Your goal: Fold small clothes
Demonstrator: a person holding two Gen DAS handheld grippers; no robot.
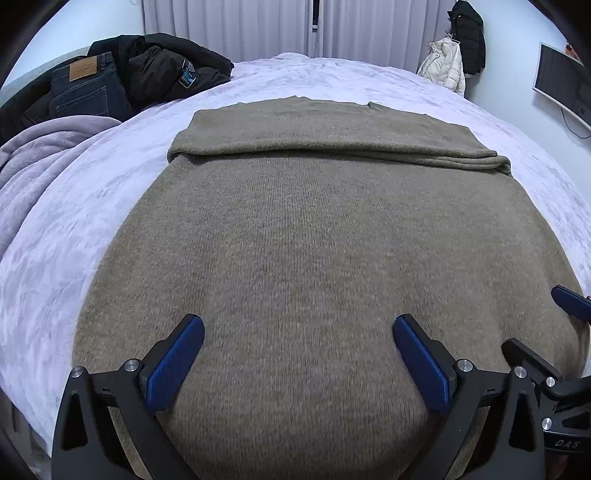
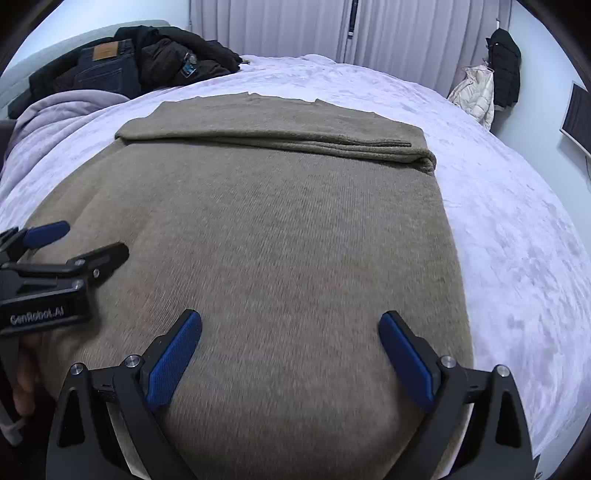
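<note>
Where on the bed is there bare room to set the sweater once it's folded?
Bare bedspread runs along the right of the brown sweater, and a strip lies beyond its folded far edge toward the curtains. The far left is crowded: jeans and a black jacket piled up, with a bunched lilac blanket in front of them.

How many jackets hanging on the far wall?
2. A black jacket hangs highest in the far right corner, beside the curtains; a cream puffer jacket hangs just below and left of it. More could be hidden behind them.
</note>
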